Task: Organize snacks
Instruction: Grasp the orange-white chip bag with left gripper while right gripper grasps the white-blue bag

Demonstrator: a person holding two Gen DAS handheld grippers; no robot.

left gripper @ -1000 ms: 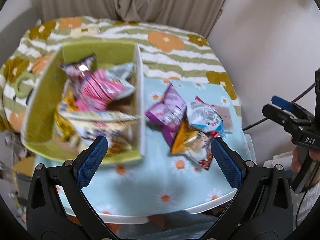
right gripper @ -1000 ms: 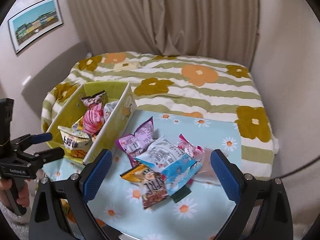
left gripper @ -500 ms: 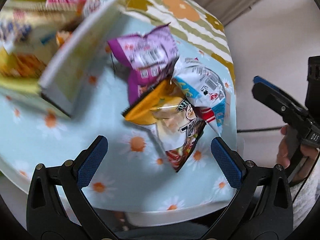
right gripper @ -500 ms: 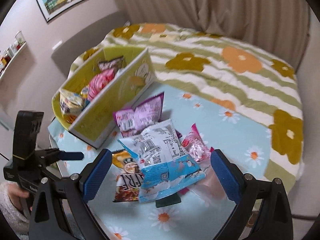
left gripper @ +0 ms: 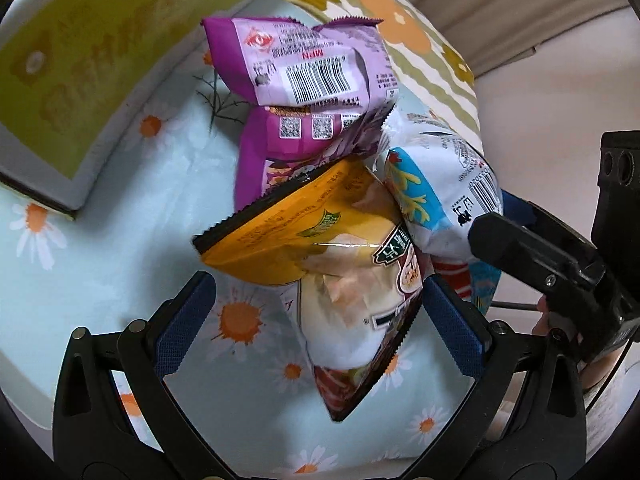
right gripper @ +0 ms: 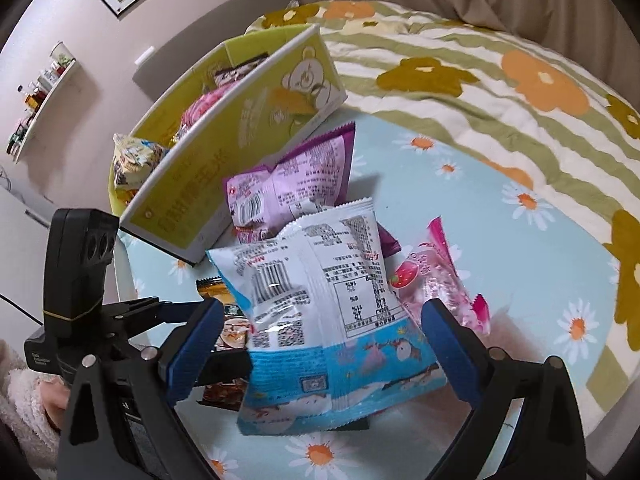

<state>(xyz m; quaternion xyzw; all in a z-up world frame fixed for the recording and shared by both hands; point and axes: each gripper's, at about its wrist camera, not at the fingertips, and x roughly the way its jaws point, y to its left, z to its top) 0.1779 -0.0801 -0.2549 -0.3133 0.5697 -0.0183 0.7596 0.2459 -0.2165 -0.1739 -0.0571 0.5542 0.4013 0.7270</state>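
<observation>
Two handheld grippers close in on a loose pile of snack packets on a table (left gripper: 100, 248) covered with a pale blue daisy cloth.

The left gripper (left gripper: 316, 316) has its blue fingers wide apart, straddling an orange packet (left gripper: 320, 236) at the near edge of the pile. The packet lies between the fingers but neither finger touches it, a pose that suggests it is lined up for a pick.

The right gripper (right gripper: 320, 344) also has its fingers apart, either side of a white and blue packet (right gripper: 320, 304) that lies on top of the pile, again not gripped.

A purple packet (left gripper: 304, 68) leans on the far side of the pile, next to a green box (right gripper: 240, 140). The box stands on the table just left of the pile and already holds several packets, so it looks like the place the loose ones are meant to go. A pink packet (right gripper: 436, 276) lies at the right of the pile, partly under the white and blue one.

The packets overlap, so lifting one may drag or tip its neighbours. The two grippers are close together over the same pile and could get in each other's way. A bed (right gripper: 500, 60) with a striped, flowered cover lies beyond the table.
</observation>
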